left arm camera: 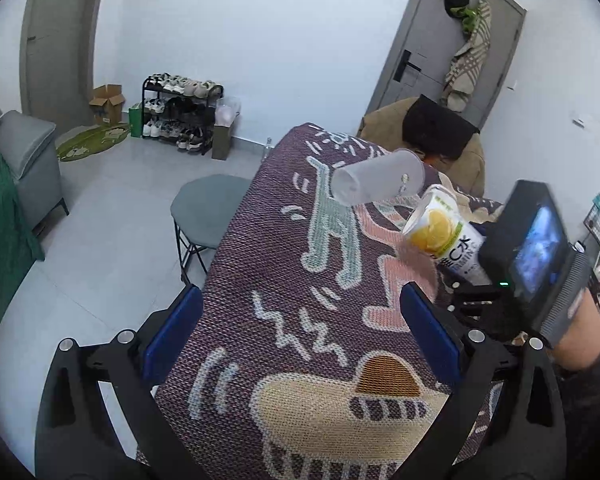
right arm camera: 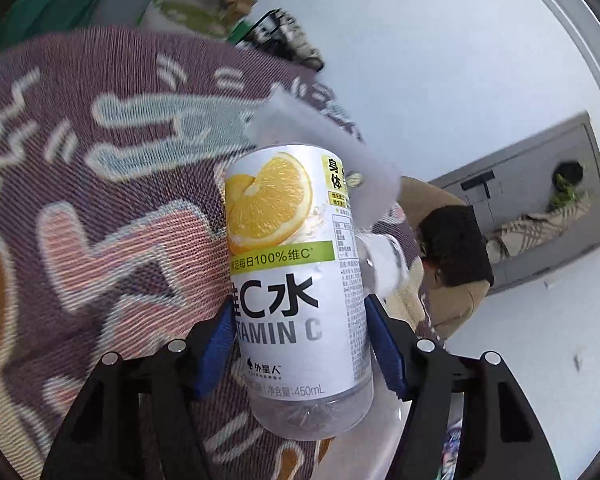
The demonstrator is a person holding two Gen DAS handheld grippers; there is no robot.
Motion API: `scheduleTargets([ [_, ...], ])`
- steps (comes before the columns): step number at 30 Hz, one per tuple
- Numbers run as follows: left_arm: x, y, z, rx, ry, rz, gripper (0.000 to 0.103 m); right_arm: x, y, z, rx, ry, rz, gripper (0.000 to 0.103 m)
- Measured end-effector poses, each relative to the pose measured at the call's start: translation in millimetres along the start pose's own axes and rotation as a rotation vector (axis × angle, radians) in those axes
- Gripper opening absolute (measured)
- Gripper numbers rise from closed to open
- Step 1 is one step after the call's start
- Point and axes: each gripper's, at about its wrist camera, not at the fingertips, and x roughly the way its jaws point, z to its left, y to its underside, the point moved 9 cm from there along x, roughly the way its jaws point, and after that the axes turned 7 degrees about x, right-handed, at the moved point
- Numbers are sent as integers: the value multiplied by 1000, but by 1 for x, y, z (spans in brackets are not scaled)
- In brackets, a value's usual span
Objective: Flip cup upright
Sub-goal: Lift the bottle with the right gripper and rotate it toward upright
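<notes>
Left wrist view: frosted plastic cup (left arm camera: 376, 178) lying on its side near the far edge of a tabletop covered by a woven cartoon-figure cloth (left arm camera: 260, 280), base toward the camera, mouth toward the far right corner. Left gripper (left arm camera: 300, 336) spread wide and empty, blue pads low over the near middle of the cloth, well short of the cup. Just right of the cup, a vitamin C water bottle (left arm camera: 440, 232) tipped over toward it, carried by the right gripper's rig, a gloved hand (left arm camera: 576, 328) behind.

Right wrist view: right gripper (right arm camera: 300, 344) clamped on the bottle (right arm camera: 296, 280) near its base, blue fingers (right arm camera: 216, 344) pressing either side. Label legible: "100% 维C", "维C水" partly cut off, "TAMIN C" with the first letters hidden, "外星人", "450mL". Cup (right arm camera: 324, 152) blurred behind the bottle's upper end, close to it or touching, cannot tell which.

Likely risks: cup rolling off the far edge if nudged by the bottle; bottle slipping from so low a grip; frosted wall buckling under a hard pinch.
</notes>
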Motion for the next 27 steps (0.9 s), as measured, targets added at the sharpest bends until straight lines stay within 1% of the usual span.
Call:
scheduleTargets([
  [4,-4,-2,-14,22,16,-2,98,-32,7,-14,117,-40,-31,63],
  [8,-9,-1,-33,55,38,-5,98,-62,20,-33,295,-144,-54,63],
  [10,-11,-1,-44,72,52,-7,98,-77,29,-39,364,-180,-65,63],
  [13,-12,1,-63,106,74,-8,98,-83,44,-49,455,-233,-66,63],
  [19,-16,5,-93,149,114,-8,98,-101,75,-49,612,-338,-60,63],
  [22,-18,7,-104,166,131,-5,98,-111,92,-50,740,-423,-56,63],
  [24,-19,8,-111,174,142,-2,98,-116,101,-52,784,-431,-60,63],
  [27,-20,9,-122,189,159,0,98,-125,112,-51,842,-471,-68,63],
])
